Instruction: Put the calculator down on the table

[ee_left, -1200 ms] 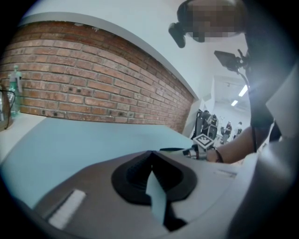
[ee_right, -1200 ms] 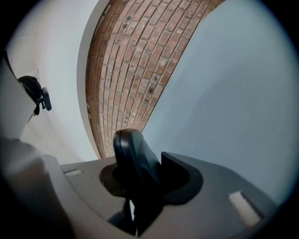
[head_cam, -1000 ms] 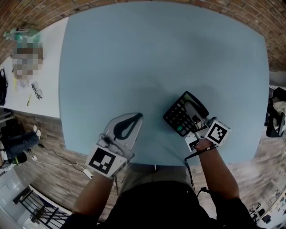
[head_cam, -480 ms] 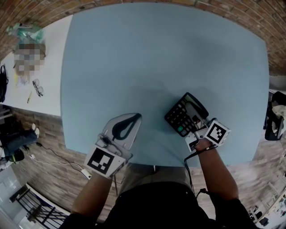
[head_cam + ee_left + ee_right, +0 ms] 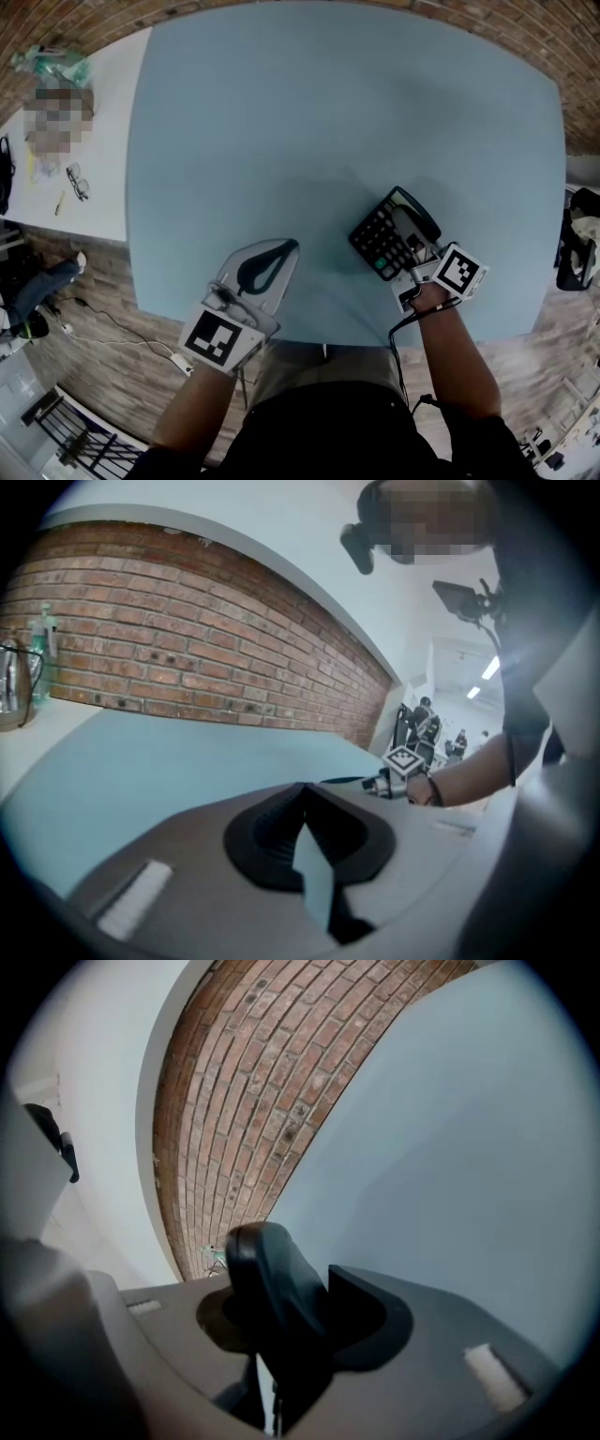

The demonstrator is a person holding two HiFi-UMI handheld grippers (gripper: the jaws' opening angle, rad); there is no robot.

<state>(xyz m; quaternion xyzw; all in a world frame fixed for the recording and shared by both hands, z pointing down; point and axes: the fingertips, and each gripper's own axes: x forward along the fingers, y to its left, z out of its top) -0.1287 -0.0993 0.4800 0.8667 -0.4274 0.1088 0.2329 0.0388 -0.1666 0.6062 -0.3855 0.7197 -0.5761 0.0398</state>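
The black calculator is at the near right of the pale blue table, keys up, its far end on or just over the top. My right gripper grips its near right edge; its jaws have just been opening a little, with the calculator still between them. In the right gripper view the calculator's dark rounded edge fills the gap of the right gripper. My left gripper rests over the near left of the table, shut and empty; in its own view the left gripper has its tips meeting.
A white side table on the left carries a bottle and a pair of glasses. A dark bag sits beyond the table's right edge. A black cable hangs from the right gripper at the near edge.
The right gripper and the calculator have shifted slightly away and to the right in the head view. The left gripper has stayed where it was.
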